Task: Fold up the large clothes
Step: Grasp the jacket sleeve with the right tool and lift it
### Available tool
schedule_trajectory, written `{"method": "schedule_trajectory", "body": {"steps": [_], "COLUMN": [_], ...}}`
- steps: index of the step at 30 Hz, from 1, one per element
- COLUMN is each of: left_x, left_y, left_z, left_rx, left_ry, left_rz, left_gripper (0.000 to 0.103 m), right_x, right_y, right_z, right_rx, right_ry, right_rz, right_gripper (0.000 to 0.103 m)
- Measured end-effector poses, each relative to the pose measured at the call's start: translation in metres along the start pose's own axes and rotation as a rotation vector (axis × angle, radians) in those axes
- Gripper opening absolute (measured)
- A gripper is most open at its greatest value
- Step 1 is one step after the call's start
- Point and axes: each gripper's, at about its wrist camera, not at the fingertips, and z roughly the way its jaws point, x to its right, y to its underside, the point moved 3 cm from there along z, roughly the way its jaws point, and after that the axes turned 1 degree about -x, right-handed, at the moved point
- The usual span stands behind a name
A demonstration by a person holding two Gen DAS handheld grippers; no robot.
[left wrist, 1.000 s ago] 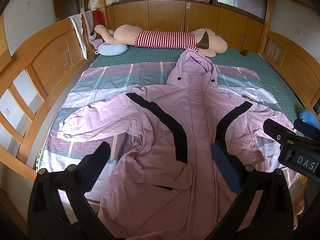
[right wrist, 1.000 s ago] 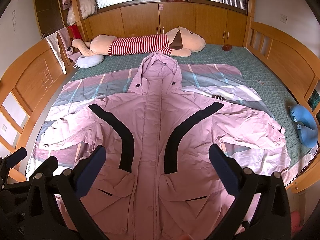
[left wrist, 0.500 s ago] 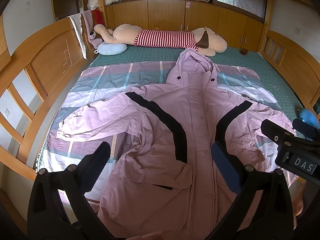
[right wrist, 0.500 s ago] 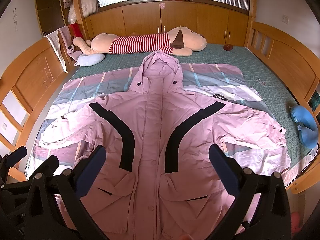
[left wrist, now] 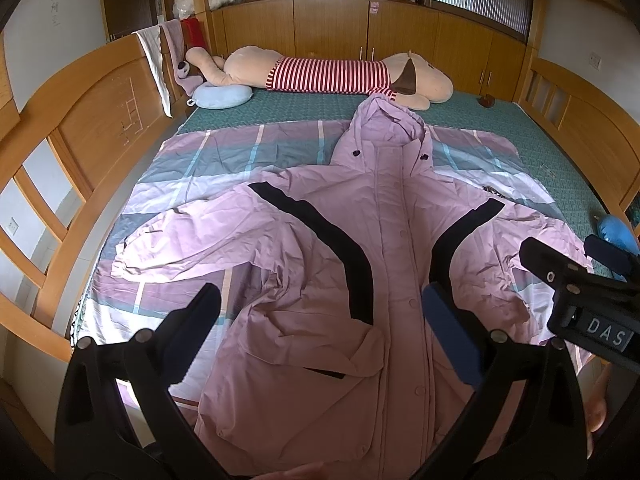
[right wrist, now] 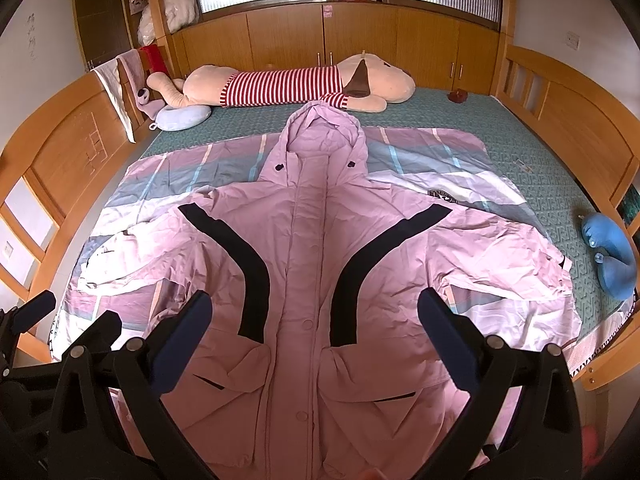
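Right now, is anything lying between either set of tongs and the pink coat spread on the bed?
Nothing visible does. The left tongs and right tongs both hang open directly above the pink coat, which lies flat on the striped sheet. The plush dog lies beyond the hood.

A large plush dog (right wrist: 280, 84) in a red-and-white striped shirt lies across the far end of the bed (right wrist: 520, 168), on its green patterned cover. Near its far-left end sits a pale blue neck pillow (right wrist: 182, 117). A pink, grey and white striped sheet (right wrist: 440, 168) is spread over the middle of the bed. A bright blue plush toy (right wrist: 610, 256) rests at the right edge. Wooden cabinets (right wrist: 360, 44) line the far wall, and towels (right wrist: 116, 84) hang over the left bed rail.
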Motion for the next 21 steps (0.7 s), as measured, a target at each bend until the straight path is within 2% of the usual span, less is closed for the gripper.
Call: {"method": "schedule_trajectory", "body": {"steps": [10, 12, 14, 16, 18, 19, 20, 21], "left_x": [0.003, 0.005, 0.005, 0.008, 0.01, 0.009, 0.008, 0.007], "left_y": [-0.001, -0.002, -0.003, -0.002, -0.001, -0.001, 0.001, 0.001], "left_z": [0.013, 0.023, 0.037, 0.062, 0.085, 0.095, 0.108, 0.116], "left_rx": [0.0, 0.009, 0.011, -0.043, -0.03, -0.02, -0.008, -0.001], "left_ry": [-0.018, -0.03, -0.002, 0.036, 0.048, 0.022, -0.005, -0.002], "left_rz": [0.019, 0.032, 0.043, 0.055, 0.082, 0.091, 0.098, 0.095], "left_gripper": [0.101, 0.101, 0.101, 0.101, 0.101, 0.101, 0.101, 0.101], "right_x": [0.002, 0.007, 0.018, 0.046, 0.082, 0.102, 0.124, 0.152], "right_y": [-0.003, -0.009, -0.02, -0.032, -0.04, -0.044, -0.047, -0.046], "right_z": [0.001, -0.004, -0.008, -0.006, 0.009, 0.024, 0.043, 0.068], "right_rx": [0.004, 0.038, 0.09, 0.175, 0.268, 0.274, 0.251, 0.212], "right_ry": [-0.02, -0.068, -0.09, -0.085, -0.113, -0.118, -0.084, 0.017], "right_rz": [-0.001, 0.002, 0.01, 0.067, 0.116, 0.141, 0.172, 0.21], "right_gripper": [0.102, 0.102, 0.102, 0.102, 0.102, 0.102, 0.102, 0.102]}}
